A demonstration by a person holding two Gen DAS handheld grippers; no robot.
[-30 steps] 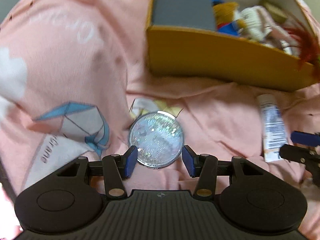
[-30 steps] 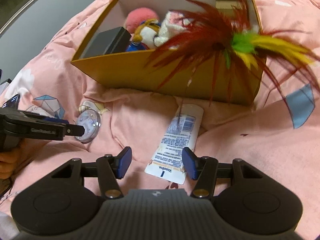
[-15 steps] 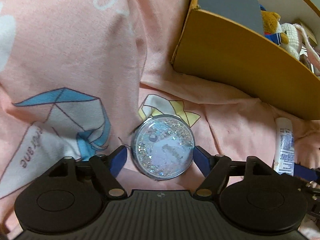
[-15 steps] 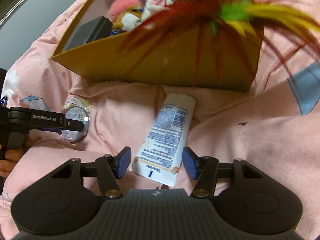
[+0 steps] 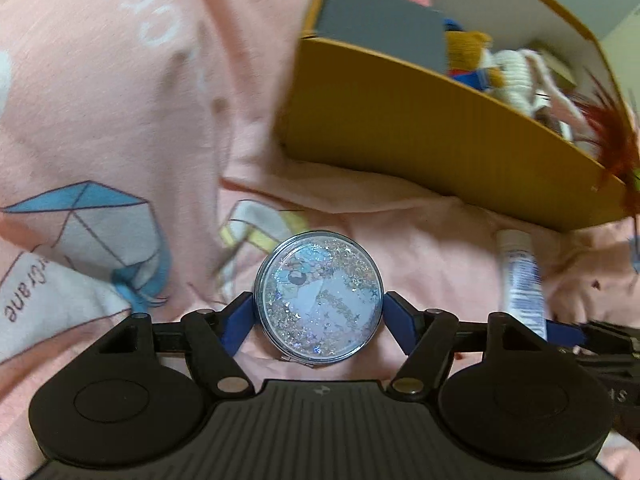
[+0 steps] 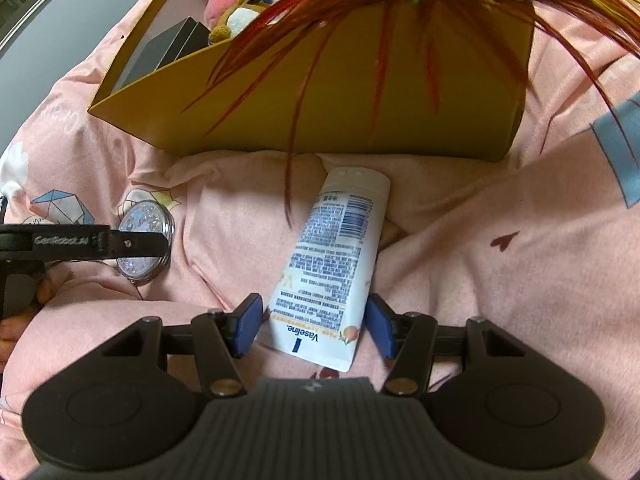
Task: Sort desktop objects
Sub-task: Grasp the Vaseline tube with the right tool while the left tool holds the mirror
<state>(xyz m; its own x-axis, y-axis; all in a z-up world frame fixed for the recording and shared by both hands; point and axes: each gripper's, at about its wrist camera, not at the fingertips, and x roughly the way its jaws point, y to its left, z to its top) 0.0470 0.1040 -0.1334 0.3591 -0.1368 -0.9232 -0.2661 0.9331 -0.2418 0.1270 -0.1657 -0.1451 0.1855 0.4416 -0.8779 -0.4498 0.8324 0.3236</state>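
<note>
Several toys (image 6: 236, 8) inside yellow box (image 6: 360, 100)

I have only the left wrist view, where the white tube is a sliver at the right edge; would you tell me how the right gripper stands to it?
Observer: The tube lies with its flat crimped end between the jaws of the right gripper, which stand open with a gap on each side.
Operator: Thank you. Is there a label I could log?
Observer: Yes, "Vaseline" is printed near the crimped end.
Operator: And the red feathers I glimpse at the box corner?
Observer: The feathers hang over the front wall of the yellow box, and the same bunch also has green and yellow plumes.
</note>
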